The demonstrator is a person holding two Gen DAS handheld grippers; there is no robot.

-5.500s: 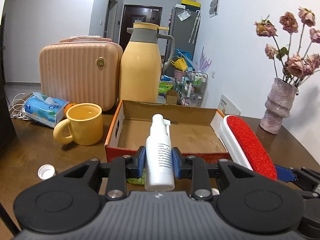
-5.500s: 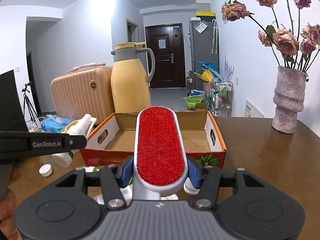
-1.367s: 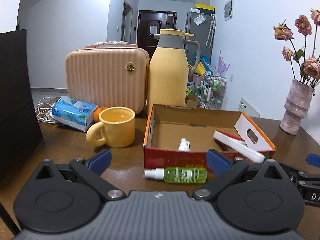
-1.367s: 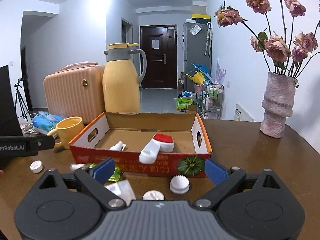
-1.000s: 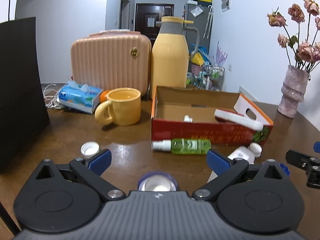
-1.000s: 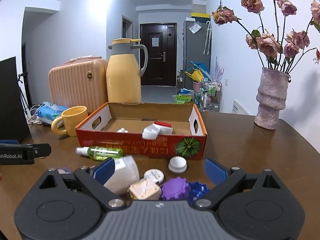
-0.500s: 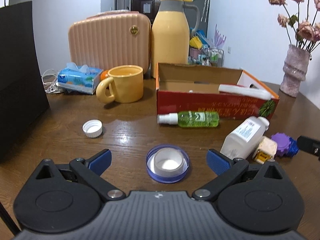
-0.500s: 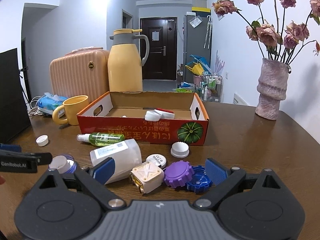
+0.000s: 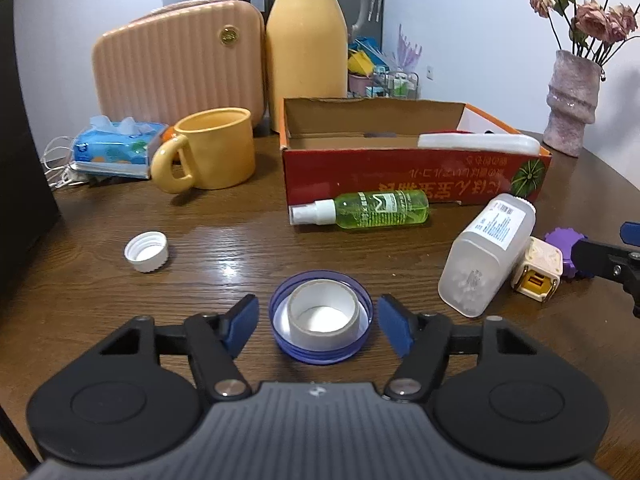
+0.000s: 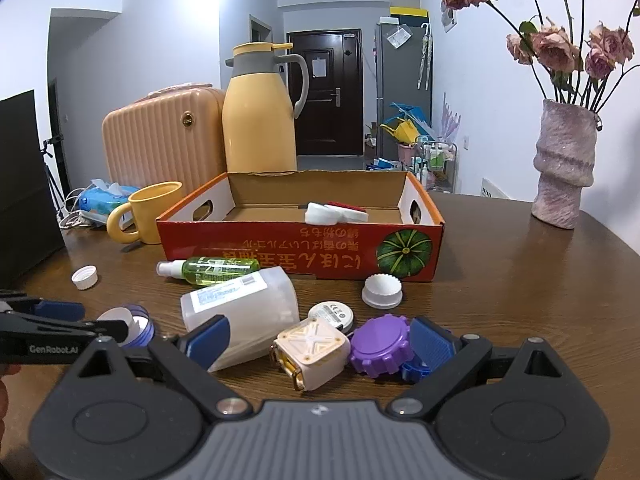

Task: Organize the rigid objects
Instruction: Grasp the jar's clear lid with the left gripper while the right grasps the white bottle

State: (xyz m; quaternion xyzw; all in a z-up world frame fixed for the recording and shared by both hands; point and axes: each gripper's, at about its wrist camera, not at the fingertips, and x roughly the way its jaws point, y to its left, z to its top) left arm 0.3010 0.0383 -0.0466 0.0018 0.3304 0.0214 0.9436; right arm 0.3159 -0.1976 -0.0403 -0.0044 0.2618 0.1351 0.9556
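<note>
surface: dark wooden surface [image 9: 224, 248] in a white-walled room, with a dark door at the far end of a hallway.
box: red cardboard box [image 10: 304, 252] mid-surface, holding a white brush with a red face [image 10: 336, 212].
left tool: left tool [image 9: 318, 320] low over the surface, its blue pads closing on either side of a blue lid [image 9: 320, 354], a small gap showing on each side, not pressing yet.
blue lid: upside down on the surface, a white ring inside it.
right tool: right tool [image 10: 320, 344] spread wide, pinching nothing; a cream cube [image 10: 310, 350] and a purple gear-edged cap [image 10: 380, 344] lie between its pads.
white bottle: white labelled bottle [image 10: 240, 312] on its side, beside the left pad of the right tool.
green spray bottle: green spray bottle [image 9: 360, 210] lying just in front of the box.
loose caps: white cap [image 9: 146, 250] left of the blue lid; another white cap [image 10: 382, 290] near the box's front.
behind: yellow mug [image 9: 208, 148], yellow thermos [image 9: 306, 48], peach case [image 9: 176, 60], pink vase [image 10: 564, 168].
</note>
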